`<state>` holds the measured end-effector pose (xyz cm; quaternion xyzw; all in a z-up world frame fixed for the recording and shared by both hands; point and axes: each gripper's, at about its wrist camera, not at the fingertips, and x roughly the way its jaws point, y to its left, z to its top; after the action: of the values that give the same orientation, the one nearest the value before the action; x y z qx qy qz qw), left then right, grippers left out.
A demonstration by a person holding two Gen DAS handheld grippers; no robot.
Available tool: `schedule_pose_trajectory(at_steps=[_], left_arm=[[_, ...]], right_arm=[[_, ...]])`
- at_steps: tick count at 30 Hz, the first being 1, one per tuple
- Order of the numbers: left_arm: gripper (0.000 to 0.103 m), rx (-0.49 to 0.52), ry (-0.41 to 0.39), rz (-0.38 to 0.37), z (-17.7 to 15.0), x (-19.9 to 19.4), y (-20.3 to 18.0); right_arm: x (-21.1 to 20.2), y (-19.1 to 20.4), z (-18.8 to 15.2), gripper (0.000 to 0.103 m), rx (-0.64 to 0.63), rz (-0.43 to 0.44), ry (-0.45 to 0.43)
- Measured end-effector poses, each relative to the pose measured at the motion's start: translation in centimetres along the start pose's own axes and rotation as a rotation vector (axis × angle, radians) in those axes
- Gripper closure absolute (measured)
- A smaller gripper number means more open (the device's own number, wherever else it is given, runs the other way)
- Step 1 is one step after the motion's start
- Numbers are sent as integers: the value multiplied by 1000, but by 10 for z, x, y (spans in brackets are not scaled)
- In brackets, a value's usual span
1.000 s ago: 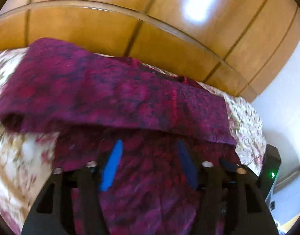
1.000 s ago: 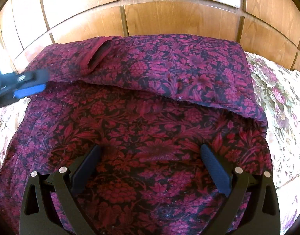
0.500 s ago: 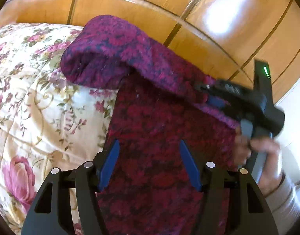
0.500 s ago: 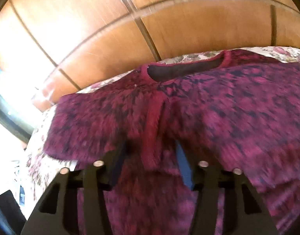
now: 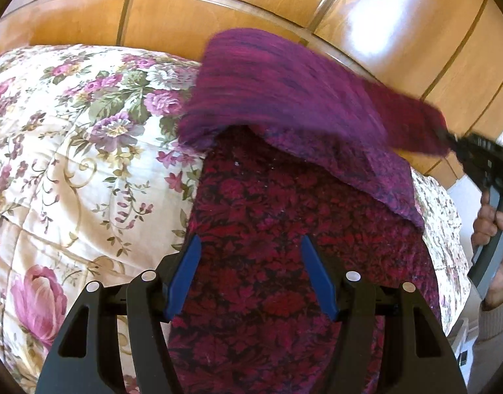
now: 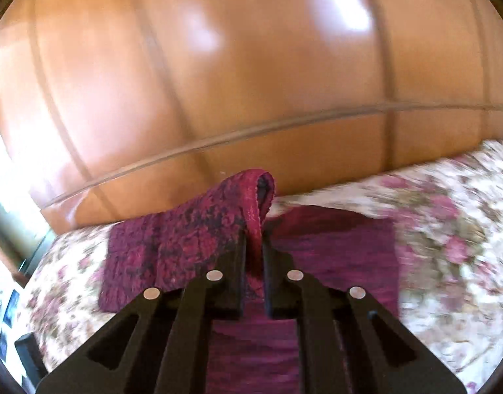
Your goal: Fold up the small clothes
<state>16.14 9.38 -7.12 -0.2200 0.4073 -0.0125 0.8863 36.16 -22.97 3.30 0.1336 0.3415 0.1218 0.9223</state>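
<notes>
Broadly, the fold looks partly made and not yet finished. The bed (image 5: 70,164), under a floral quilt against the wood-panelled wall (image 5: 218,10), carries the magenta patterned garment (image 5: 284,229), whose long lower part lies flat and narrow along the quilt. Its upper part is off the quilt: a flap of cloth (image 5: 284,98) hangs raised and blurred above the flat part, stretching toward the right claw (image 6: 254,256), which is pressed together on the red trimmed edge (image 6: 256,203) (the neckline or a hem, I cannot tell which). The left claw (image 5: 248,275) is spread wide just above the flat cloth, holding nothing; whether its tips touch the cloth is not clear. By my reading, the raised flap has yet to be laid down, and any further fold and smoothing remain.
</notes>
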Motion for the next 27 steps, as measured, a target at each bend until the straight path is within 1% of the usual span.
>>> schedule_pose_trajectory(at_steps=[2,5,6,7,9,10,12,14,16,17,18,20,21,25,26,27], left_arm=[[40,-8,6,6,2,0,3],[40,-9,11,51,4,-2,7],[40,-15,13,60,5,-2,10],[40,-22,12,64,7,-3,12],[40,-27,0,73,13,-6,14],[40,-27,-11,77,17,-8,15],[40,-28,-34,80,29,-12,15],[40,-34,-49,84,43,-12,15],[40,-27,-59,70,60,-8,12],[40,-24,-55,68,67,-5,11],[40,-27,-50,75,75,3,10],[40,-33,-37,65,87,15,9],[40,-37,-22,60,94,23,9],[40,-77,31,35,110,52,13],[55,-82,40,25,111,57,14],[76,-72,51,0,113,61,13]], right_arm=[[4,-31,-2,96,50,-56,23],[14,-73,-15,96,128,-144,66],[16,-86,-20,96,153,-157,82],[24,-98,-28,96,184,-160,117],[33,-111,-39,96,205,-170,157],[37,-113,-45,96,204,-175,168],[36,-114,-53,96,194,-175,163],[33,-113,-53,95,177,-175,153],[32,-111,-50,95,158,-174,148],[29,-107,-49,93,145,-177,145],[28,-105,-47,92,141,-178,144],[28,-106,-45,92,134,-171,146],[29,-107,-45,91,129,-169,151],[35,-111,-46,92,119,-160,170],[35,-112,-46,94,120,-157,173],[34,-112,-45,98,127,-146,175]])
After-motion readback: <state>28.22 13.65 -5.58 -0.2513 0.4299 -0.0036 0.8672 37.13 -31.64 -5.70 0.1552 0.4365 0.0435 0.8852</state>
